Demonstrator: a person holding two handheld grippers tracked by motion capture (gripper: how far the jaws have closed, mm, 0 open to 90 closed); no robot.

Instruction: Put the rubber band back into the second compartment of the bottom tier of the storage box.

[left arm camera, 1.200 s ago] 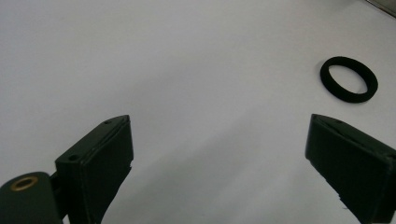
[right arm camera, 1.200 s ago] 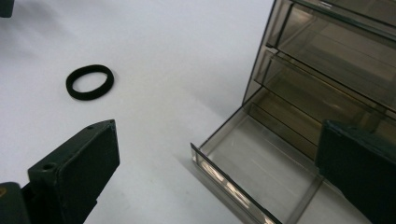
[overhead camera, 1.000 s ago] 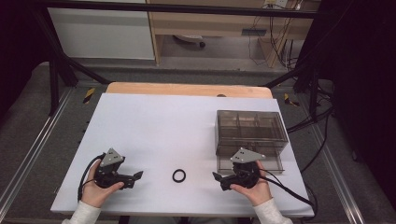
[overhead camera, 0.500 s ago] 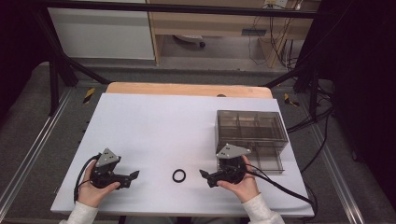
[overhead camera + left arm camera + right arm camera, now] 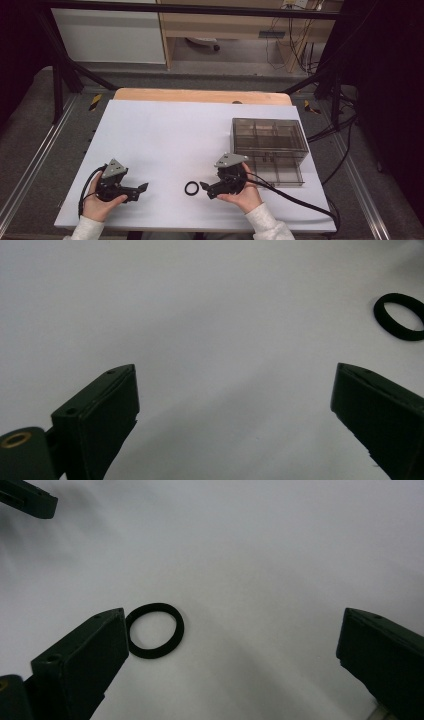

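Your work surface is a white sheet (image 5: 175, 135) laid over a wooden table (image 5: 200, 95), set on a grey floor between dark frame posts; a pale cabinet (image 5: 110, 35) stands against the far wall.

Count of items: one black ring (image 5: 191, 188), one smoky clear organizer box (image 5: 270, 147), and two grippers.

The black ring lies flat on the sheet near your edge, between the two grippers. In the right gripper view it sits just beside the tip of one jaw, inside the gap.

Your right gripper (image 5: 204, 186) points at the ring with its jaws spread wide. Your left gripper (image 5: 144, 188) rests on the sheet, well apart from the ring, jaws also spread wide and holding nothing.

The organizer box is divided into compartments; the contents cannot be made out.
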